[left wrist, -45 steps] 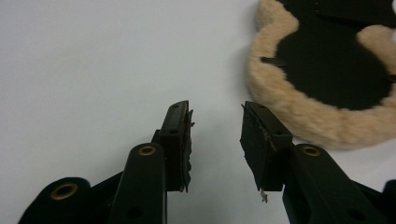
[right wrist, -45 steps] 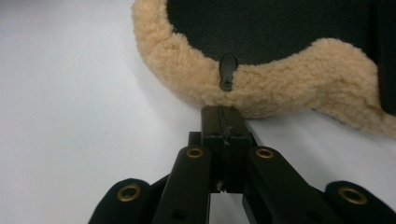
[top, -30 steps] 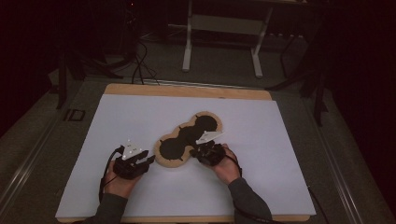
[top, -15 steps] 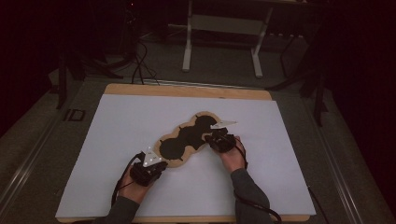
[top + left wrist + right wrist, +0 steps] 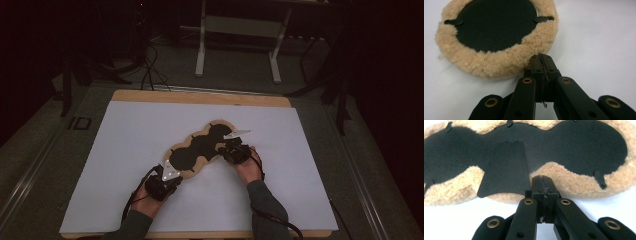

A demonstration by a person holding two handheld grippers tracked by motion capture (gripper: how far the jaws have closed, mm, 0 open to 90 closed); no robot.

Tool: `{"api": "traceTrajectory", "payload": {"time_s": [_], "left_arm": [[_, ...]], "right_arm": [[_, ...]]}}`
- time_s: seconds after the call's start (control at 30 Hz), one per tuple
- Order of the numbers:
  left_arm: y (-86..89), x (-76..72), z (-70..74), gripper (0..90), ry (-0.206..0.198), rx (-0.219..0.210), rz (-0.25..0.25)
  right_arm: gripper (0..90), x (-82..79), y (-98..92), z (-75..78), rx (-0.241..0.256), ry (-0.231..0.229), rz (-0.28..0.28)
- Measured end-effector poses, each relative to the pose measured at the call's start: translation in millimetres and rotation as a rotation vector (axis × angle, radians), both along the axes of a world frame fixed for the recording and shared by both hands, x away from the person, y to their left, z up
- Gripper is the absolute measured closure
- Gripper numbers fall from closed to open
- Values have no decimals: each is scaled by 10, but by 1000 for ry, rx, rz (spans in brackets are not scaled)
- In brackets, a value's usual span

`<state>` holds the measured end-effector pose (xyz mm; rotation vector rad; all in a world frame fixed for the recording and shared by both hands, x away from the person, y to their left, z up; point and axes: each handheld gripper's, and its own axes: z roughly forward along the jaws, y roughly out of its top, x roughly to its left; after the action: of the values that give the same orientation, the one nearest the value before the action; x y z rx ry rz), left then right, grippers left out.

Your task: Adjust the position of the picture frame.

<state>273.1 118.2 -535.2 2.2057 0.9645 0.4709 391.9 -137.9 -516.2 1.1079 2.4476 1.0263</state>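
A tan fleece pad (image 5: 200, 150) with three black lobes lies diagonally in the middle of the white table cover (image 5: 125, 150). The left gripper (image 5: 167, 175) sits at the pad's near, lower-left end; in the left gripper view its jaws are pressed together, tips touching the woolly rim, though whether they pinch any fleece is hard to tell. The right gripper (image 5: 231, 148) meets the pad's right edge, jaws likewise closed tight against the fleece border, just beside a black flap (image 5: 506, 167).
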Motion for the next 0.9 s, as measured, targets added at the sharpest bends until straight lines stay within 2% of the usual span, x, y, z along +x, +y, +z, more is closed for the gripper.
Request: {"api": "traceTrajectory", "payload": {"time_s": [0.13,0.27,0.37,0.43,0.5,0.57,0.73,0.9], "left_arm": [[110,51,11,896,23,-14,70],[252,126,12,895,49,-50,137],[324,175,16,894,53,-48,170],[348,202,24,894,44,-26,185],[361,214,26,893,45,-23,190],[427,261,26,893,44,-22,218],[542,323,28,884,51,-32,261],[632,378,21,872,63,-75,283]], "right_arm": [[900,-29,57,1,-5,-4,31],[900,-85,137,-9,-3,-3,55],[900,-115,186,-14,2,-4,69],[900,-130,212,-20,10,-1,79],[900,-140,227,-22,11,-3,84],[900,-176,274,-29,13,-5,96],[900,-235,370,-33,11,-11,131],[900,-270,431,-23,-3,-20,155]]}}
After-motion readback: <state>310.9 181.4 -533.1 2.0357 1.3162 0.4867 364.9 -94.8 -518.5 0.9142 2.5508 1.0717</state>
